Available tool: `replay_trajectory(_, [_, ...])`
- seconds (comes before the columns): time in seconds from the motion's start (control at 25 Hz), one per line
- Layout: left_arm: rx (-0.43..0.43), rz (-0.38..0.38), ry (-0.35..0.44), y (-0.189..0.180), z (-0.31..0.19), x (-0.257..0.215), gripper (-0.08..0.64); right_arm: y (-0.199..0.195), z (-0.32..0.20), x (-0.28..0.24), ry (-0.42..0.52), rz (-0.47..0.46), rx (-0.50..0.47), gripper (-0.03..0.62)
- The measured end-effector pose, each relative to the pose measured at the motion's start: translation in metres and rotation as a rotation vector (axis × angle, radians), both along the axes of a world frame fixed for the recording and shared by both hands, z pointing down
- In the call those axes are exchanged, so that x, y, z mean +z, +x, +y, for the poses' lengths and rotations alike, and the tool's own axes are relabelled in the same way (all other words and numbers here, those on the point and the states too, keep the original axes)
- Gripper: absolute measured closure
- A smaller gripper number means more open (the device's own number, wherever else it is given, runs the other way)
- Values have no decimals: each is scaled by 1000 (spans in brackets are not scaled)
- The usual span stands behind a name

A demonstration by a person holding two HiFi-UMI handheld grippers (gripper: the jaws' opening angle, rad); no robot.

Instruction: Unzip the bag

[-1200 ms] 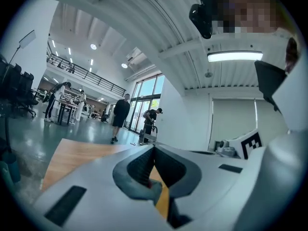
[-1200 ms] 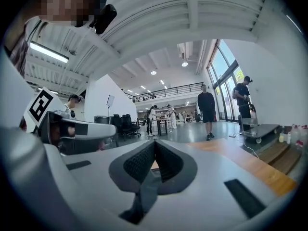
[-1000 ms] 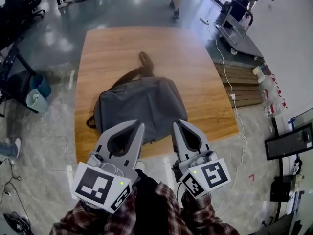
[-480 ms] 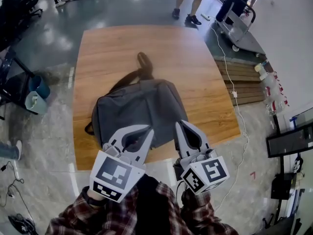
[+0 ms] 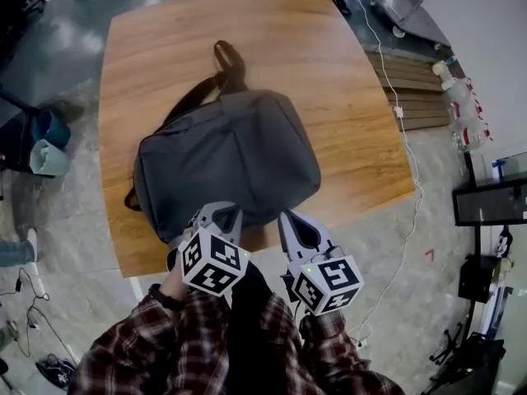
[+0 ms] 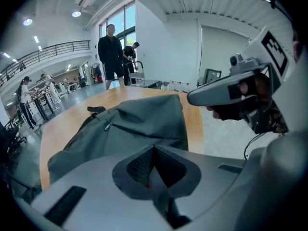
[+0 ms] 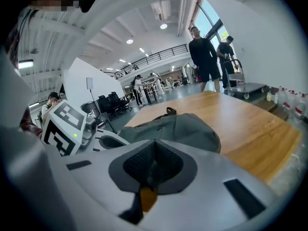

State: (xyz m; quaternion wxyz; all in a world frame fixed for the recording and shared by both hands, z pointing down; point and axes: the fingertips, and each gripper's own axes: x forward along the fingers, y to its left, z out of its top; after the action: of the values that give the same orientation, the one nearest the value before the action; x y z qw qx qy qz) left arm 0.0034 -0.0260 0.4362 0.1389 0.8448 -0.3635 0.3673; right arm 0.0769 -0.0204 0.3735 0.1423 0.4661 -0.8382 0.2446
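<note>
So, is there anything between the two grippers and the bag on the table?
Nothing visible stands in the way. The left gripper and the right gripper, both with jaws together and empty, are at the near edge of the table, and the grey bag lies directly ahead of them.

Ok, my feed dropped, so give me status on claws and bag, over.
Left claw and right claw both shut, empty, at bag's near edge. Bag flat on table, looks zipped. Nothing in between.
</note>
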Motion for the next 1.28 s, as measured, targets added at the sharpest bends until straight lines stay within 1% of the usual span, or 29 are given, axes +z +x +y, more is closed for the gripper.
replay_trajectory(0.08, [5, -18, -34, 1, 0, 23, 552, 6, 7, 23, -51, 9, 8, 581])
replay_trajectory(0.16, [4, -18, -61, 4, -2, 40, 552, 11, 12, 44, -96, 26, 15, 581])
replay_trajectory(0.32, [-2, 4, -95, 11, -12, 62, 552, 21, 20, 78, -161, 64, 20, 581])
replay_trajectory(0.44, [12, 42, -137, 17, -19, 74, 552, 22, 23, 100, -202, 88, 11, 581])
replay_trajectory(0.72, [1, 118, -199, 36, -43, 85, 552, 16, 24, 133, -263, 158, -36, 581])
replay_trajectory(0.84, [-16, 143, -218, 44, -55, 84, 552, 11, 20, 141, -271, 218, -88, 580])
replay_trajectory(0.96, [-21, 153, -228, 49, -63, 83, 552, 9, 11, 149, -279, 277, -128, 573])
replay_trajectory(1.08, [-18, 164, -235, 51, -66, 83, 552, 6, 1, 157, -308, 276, -160, 521])
replay_trajectory(1.16, [-17, 169, -247, 52, -66, 84, 552, 3, -6, 159, -324, 264, -186, 517])
replay_trajectory(1.28, [-15, 171, -251, 52, -68, 82, 552, -3, -14, 160, -369, 213, -225, 517])
